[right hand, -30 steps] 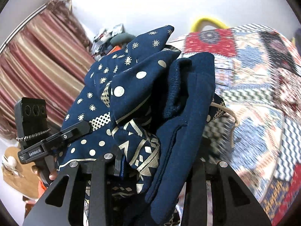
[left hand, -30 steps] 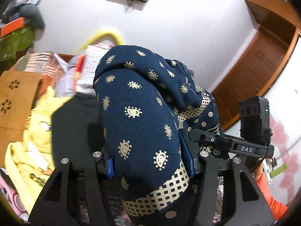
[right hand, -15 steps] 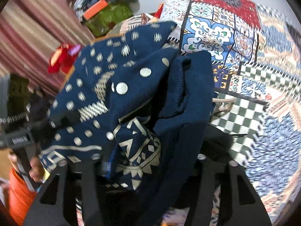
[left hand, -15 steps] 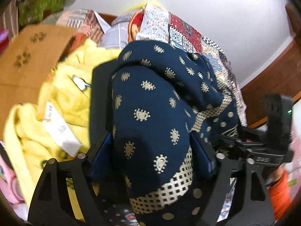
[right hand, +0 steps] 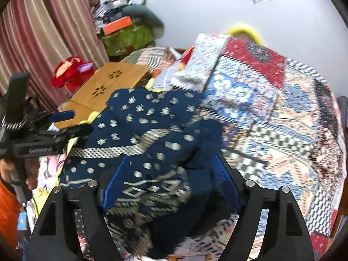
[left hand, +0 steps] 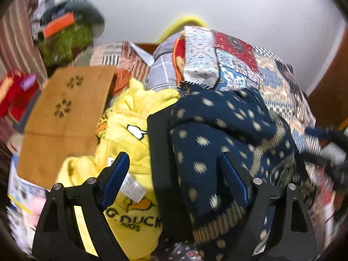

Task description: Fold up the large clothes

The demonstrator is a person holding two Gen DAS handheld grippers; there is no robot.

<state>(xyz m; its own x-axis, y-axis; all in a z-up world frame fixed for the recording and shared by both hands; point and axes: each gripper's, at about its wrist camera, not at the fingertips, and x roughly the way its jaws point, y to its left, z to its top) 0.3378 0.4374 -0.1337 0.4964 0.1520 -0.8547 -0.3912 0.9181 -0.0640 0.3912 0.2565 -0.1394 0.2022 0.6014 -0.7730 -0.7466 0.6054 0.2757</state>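
Hovering over the patchwork-quilted bed, I hold both pairs of fingers spread; the navy, cream-dotted fabric garment lies bunched between my right gripper, its long axis running left toward my left gripper.

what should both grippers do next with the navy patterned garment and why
Probably draw both back and re-grip its edges to spread it. The left gripper and right gripper both stand open, and the navy garment lies bunched on the patchwork bedspread, part of it over the yellow duck garment, not yet flat for a fold.
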